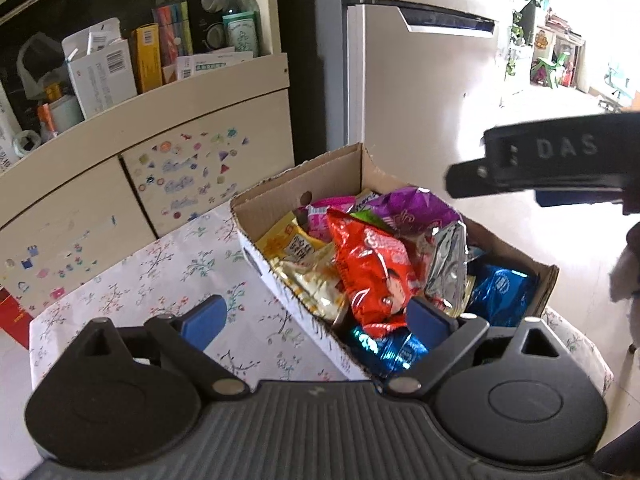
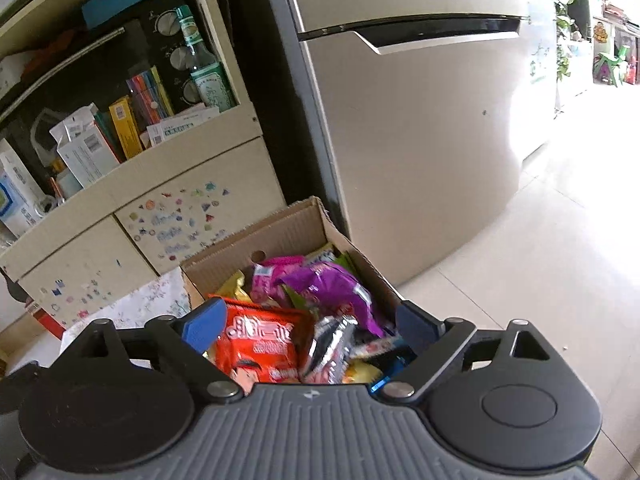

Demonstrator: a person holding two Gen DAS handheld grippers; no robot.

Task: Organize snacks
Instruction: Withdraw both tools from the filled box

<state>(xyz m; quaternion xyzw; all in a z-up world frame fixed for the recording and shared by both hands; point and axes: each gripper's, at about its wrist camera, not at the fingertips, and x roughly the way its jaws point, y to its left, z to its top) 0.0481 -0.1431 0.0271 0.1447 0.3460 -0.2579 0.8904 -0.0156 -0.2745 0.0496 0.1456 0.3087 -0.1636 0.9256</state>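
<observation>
Already the snacks lay heaped in the cardboard box [image 1: 276,188] at mid-frame, the red packet [image 1: 372,276] topmost. Both the left tool [image 1: 316,320] and right tool [image 2: 310,330] stood wide, holding nothing. The pile looked loose and slippery; a careless reach might snag the silver packet [image 1: 446,264], or shove the box off the worktop [image 1: 160,280] edge at lower right.

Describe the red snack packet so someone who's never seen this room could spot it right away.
Find the cardboard box on the floral tablecloth beside the fridge. The red snack packet lies on top of the pile, between a yellow bag and a silver foil pack. It is the only bright red one, with white lettering.
</observation>
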